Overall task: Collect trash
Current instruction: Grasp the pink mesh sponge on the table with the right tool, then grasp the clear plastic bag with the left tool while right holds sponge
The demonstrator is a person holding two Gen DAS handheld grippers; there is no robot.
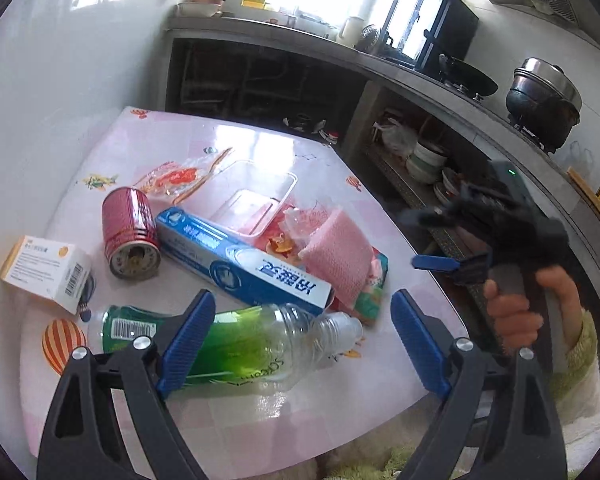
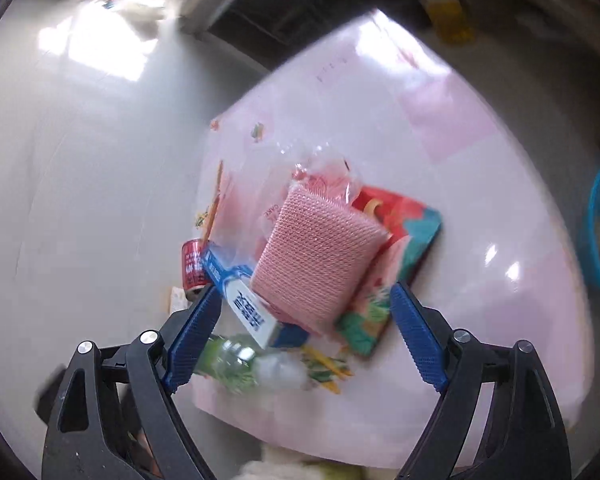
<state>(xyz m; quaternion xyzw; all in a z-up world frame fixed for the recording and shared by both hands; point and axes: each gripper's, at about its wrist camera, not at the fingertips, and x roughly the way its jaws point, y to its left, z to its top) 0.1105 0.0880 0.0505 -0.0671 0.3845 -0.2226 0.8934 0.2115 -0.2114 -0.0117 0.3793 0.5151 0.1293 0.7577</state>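
Left wrist view: left gripper (image 1: 303,340) is hovering wide open w/ nothing held, over the green bottle (image 1: 236,340), which is lying on its side on the pink table (image 1: 260,420), long axis left-right, neck pointing right. Toothpaste box (image 1: 240,260) is lying diagonally just behind it, beside the red can (image 1: 130,232).

Right wrist view: right gripper (image 2: 304,332) is also hanging wide open & empty above the pink sponge (image 2: 316,256); blurry.

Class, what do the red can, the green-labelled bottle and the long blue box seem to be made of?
Red can: probably metal, with a shiny ribbed wall and silvery end. Green-labelled bottle: clear plastic, see-through and glossy. Long blue box: likely printed cardboard, with flat faces and sharp folded edges.
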